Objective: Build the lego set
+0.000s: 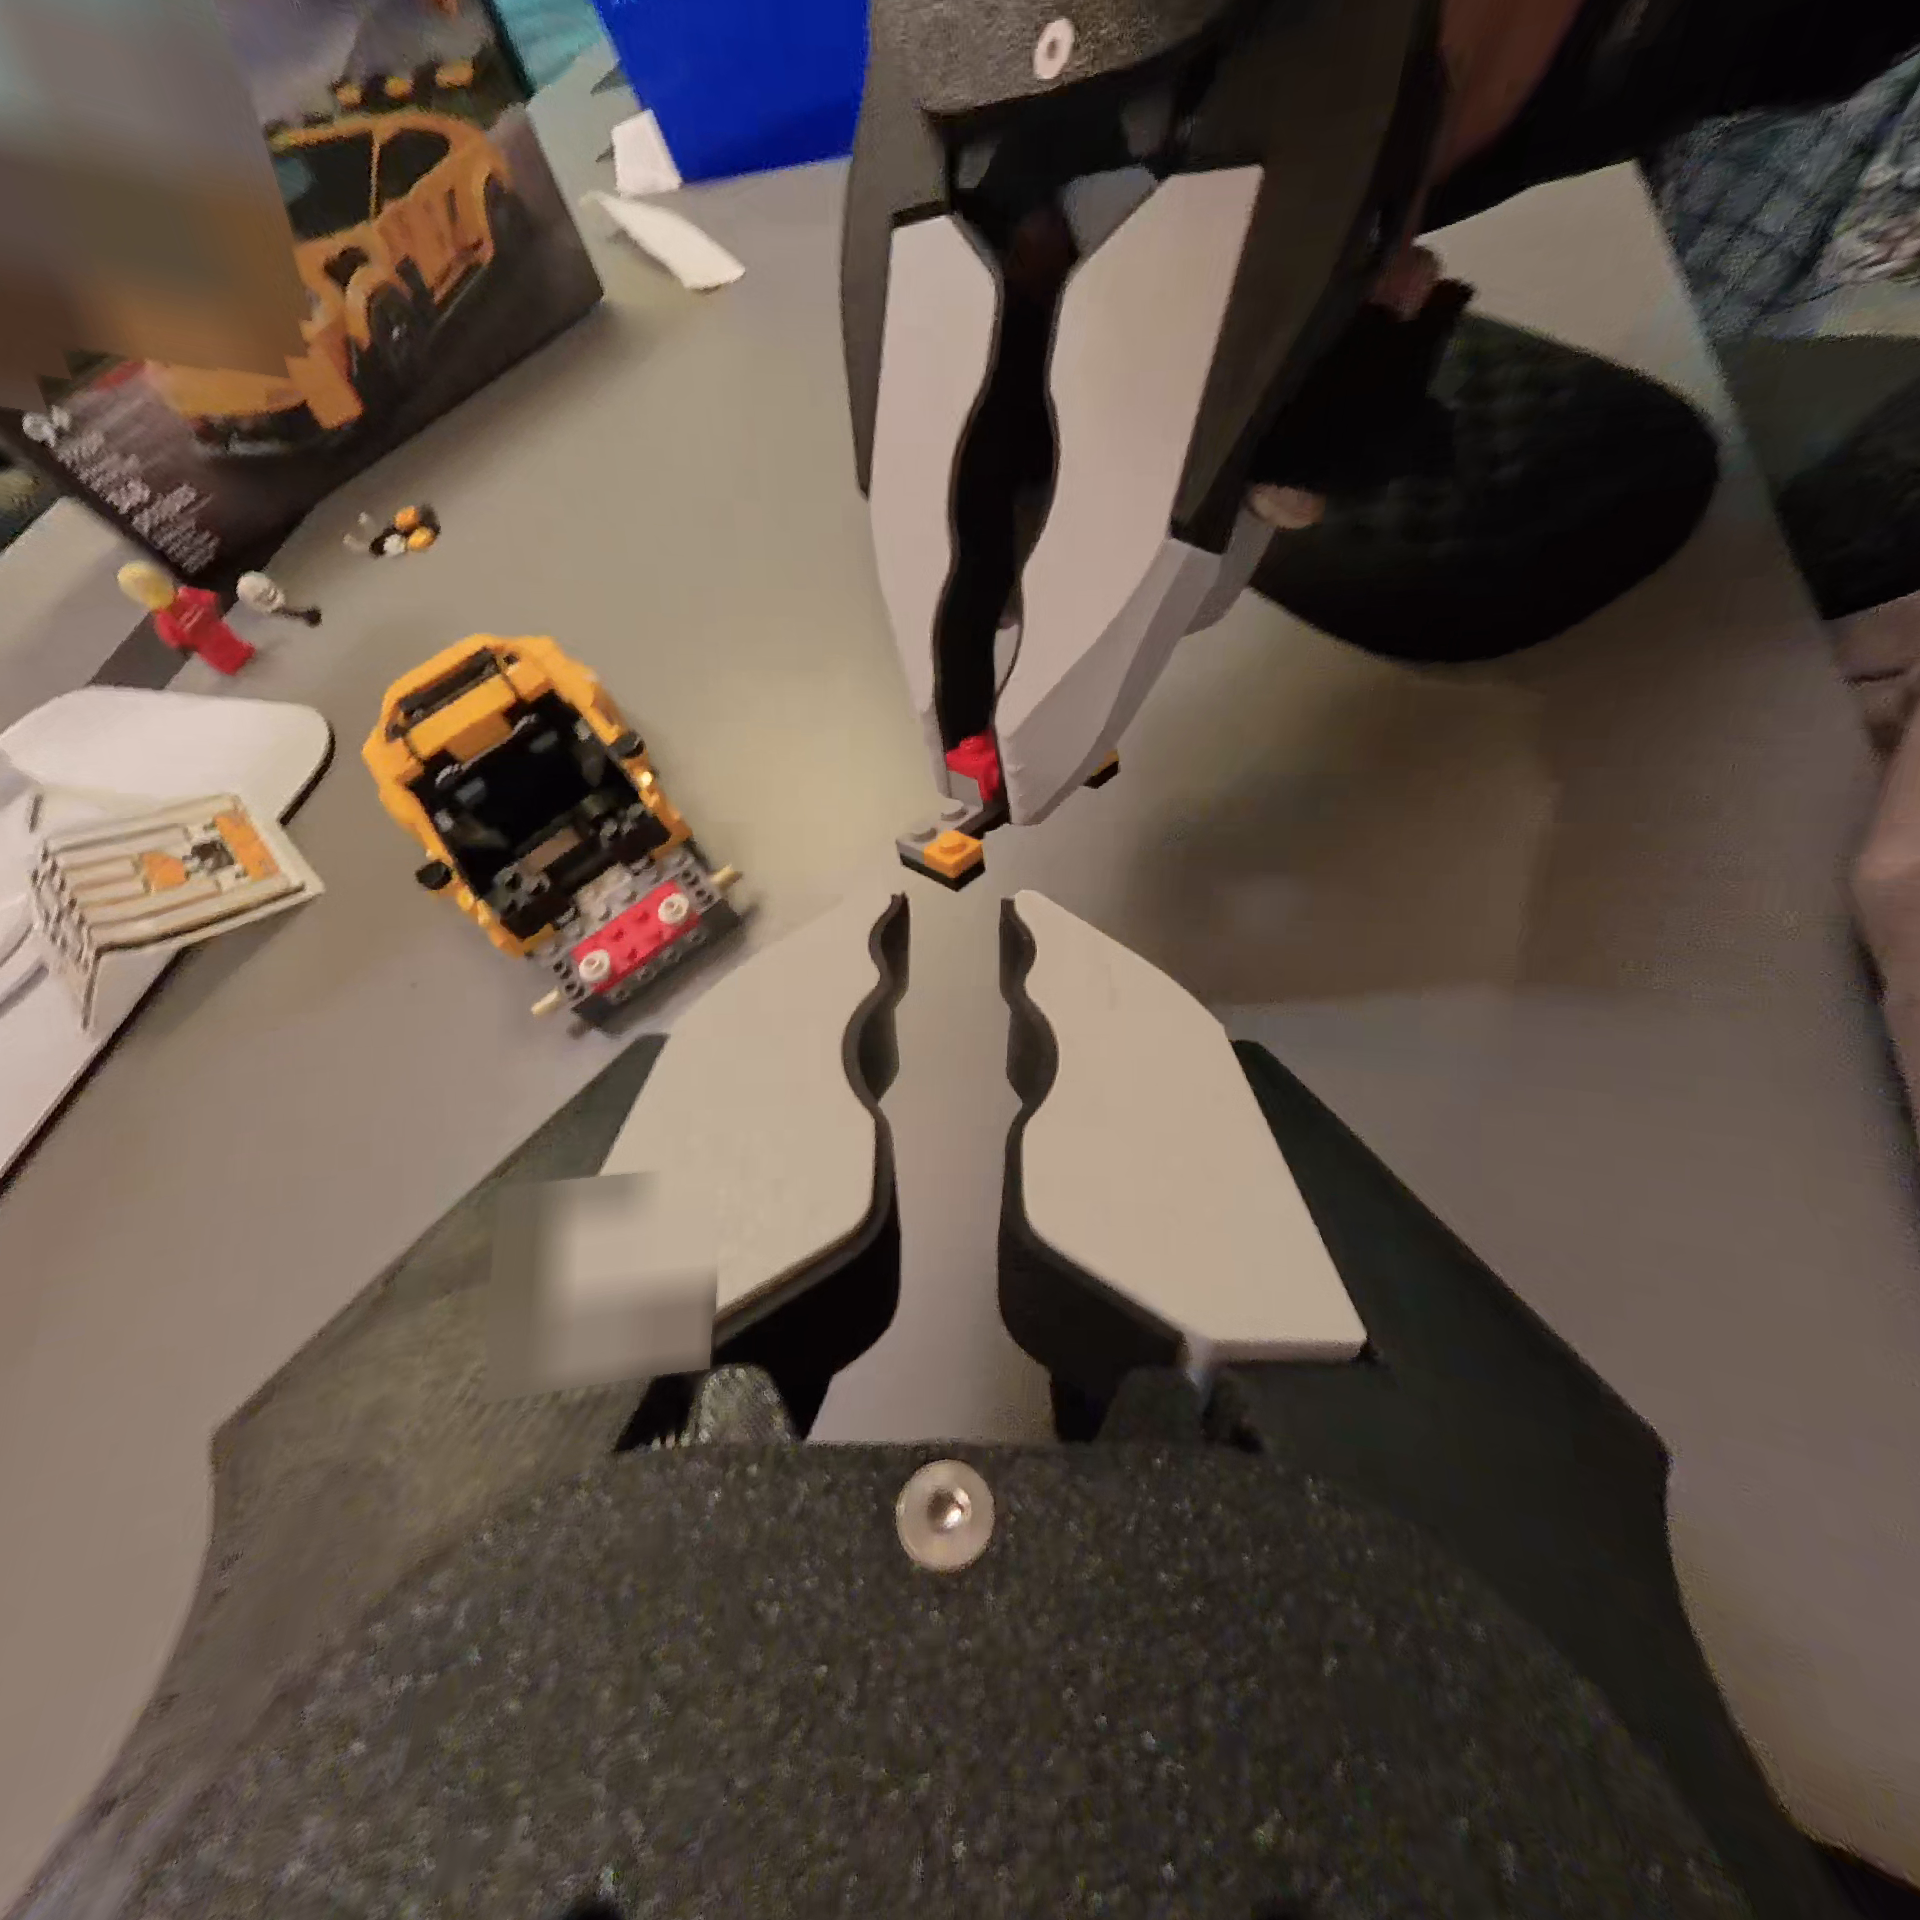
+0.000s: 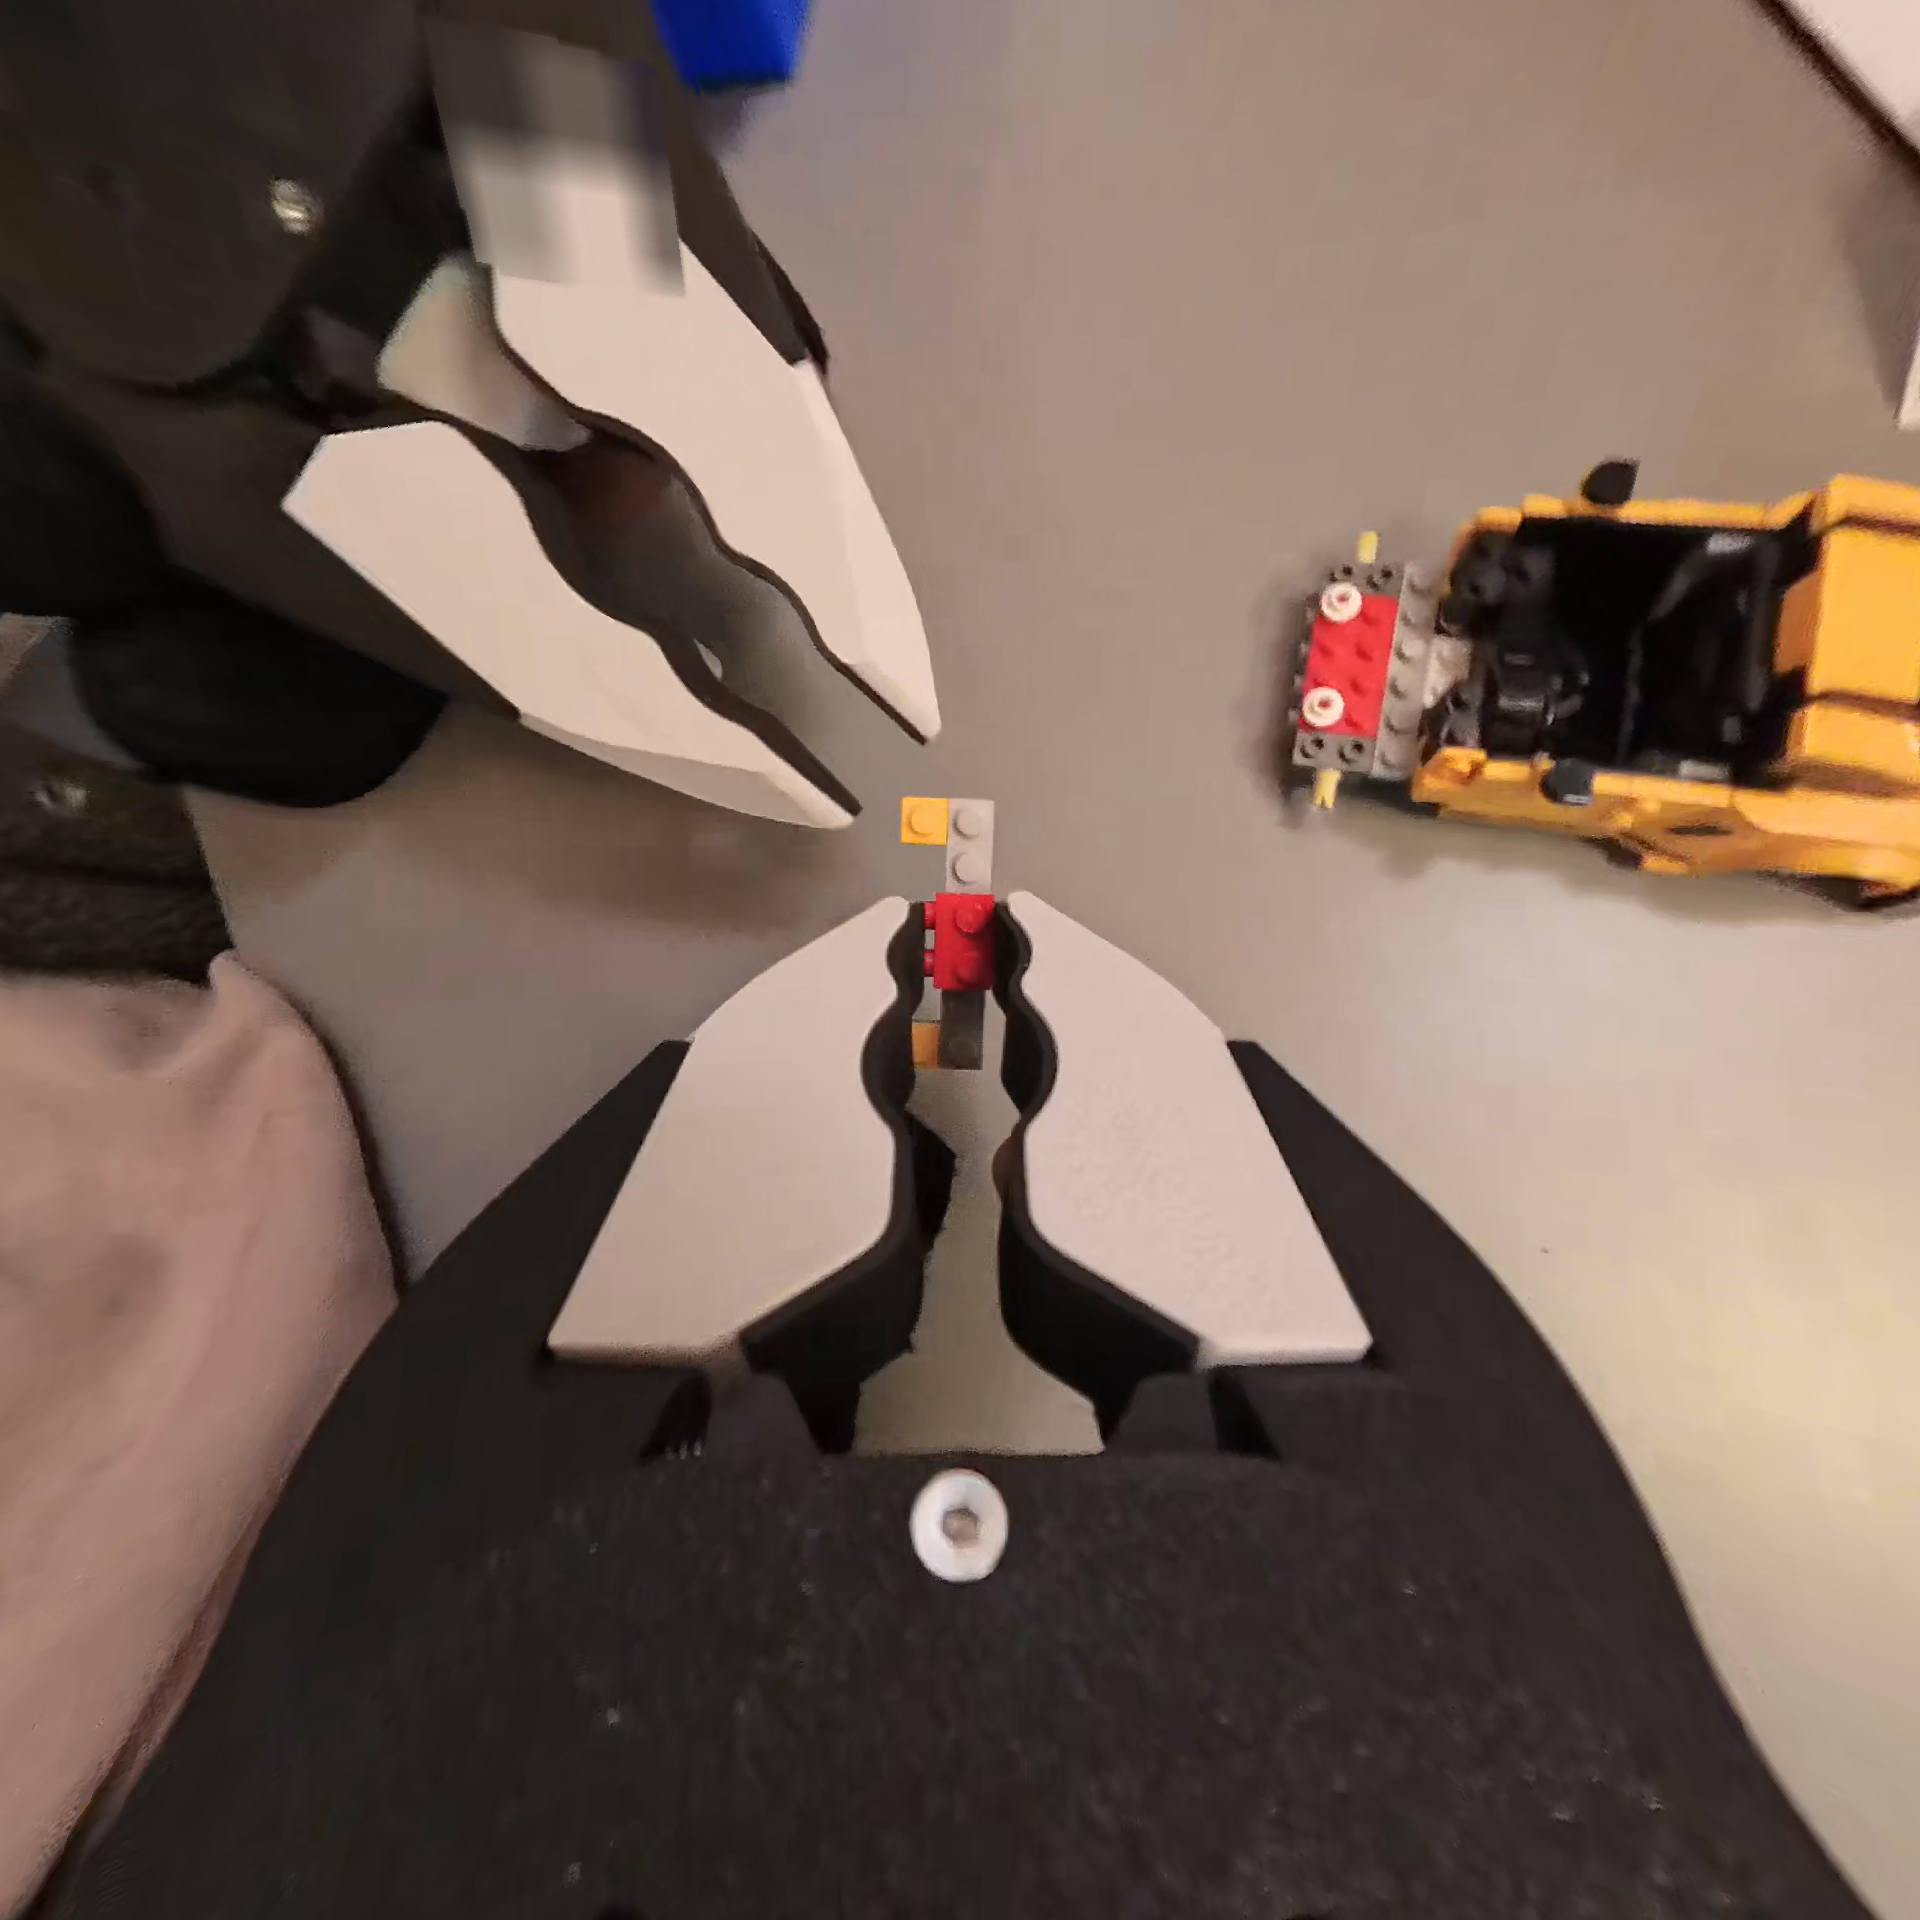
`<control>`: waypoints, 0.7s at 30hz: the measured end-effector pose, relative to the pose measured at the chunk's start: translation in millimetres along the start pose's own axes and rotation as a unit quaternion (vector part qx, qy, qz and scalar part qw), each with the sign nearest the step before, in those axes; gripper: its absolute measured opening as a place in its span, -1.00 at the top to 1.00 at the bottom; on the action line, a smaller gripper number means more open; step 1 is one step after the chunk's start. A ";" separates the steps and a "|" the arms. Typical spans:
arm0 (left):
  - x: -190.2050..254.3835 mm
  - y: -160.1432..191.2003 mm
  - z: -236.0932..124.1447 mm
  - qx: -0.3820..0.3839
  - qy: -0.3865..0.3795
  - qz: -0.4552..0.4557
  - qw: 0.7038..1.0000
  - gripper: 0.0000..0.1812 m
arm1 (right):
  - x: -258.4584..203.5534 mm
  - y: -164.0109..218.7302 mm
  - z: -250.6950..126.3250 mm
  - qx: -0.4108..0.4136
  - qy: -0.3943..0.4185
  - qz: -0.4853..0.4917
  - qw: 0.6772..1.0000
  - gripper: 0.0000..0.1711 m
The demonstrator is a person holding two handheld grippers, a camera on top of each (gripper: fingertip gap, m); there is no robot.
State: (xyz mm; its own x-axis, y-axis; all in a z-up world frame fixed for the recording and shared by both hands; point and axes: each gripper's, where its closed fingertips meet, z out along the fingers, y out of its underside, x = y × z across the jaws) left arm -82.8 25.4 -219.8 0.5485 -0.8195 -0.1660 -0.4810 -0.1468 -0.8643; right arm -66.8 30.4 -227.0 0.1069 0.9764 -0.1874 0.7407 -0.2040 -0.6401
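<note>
A small assembly [image 2: 961,935] of a red brick on grey, black and orange plates is clamped between my right gripper's [image 2: 961,914] fingers, low over the grey table. In the left wrist view this right gripper [image 1: 977,779] comes down from the top, with the assembly [image 1: 951,842] sticking out at its tips. My left gripper [image 1: 954,904] is a little open and empty, its tips just short of the assembly's orange end. It enters the right wrist view [image 2: 888,774] from the upper left. The part-built orange car [image 1: 540,821] lies on the table to the left [image 2: 1621,686].
The set's box [image 1: 343,270] stands at the back left. A red minifigure [image 1: 192,623], a few small loose parts [image 1: 400,530] and a sticker sheet [image 1: 166,873] lie near it. A black round object [image 1: 1475,488] sits behind the right gripper. A blue container [image 1: 738,73] is at the far edge.
</note>
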 end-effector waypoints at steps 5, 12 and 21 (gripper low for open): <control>-2.6 17.7 9.0 -0.049 -0.008 -0.016 0.999 0.82 | 6.9 9.6 20.9 -0.039 0.034 0.020 0.998 0.87; -4.3 34.8 17.5 -0.103 -0.014 -0.027 0.994 0.87 | 3.9 7.2 32.0 -0.036 0.043 0.019 0.998 0.86; -8.9 43.6 21.9 -0.123 -0.015 -0.012 0.992 0.90 | 2.4 17.3 28.4 -0.038 0.050 -0.050 0.997 0.83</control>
State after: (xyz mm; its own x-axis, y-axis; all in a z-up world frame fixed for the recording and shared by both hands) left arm -93.7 38.4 -266.4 0.5790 -0.7986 -0.1642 -0.6186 -0.2991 -0.7265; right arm -72.7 27.2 -259.6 0.0928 0.9946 -0.0474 0.7992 -0.1028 -0.5923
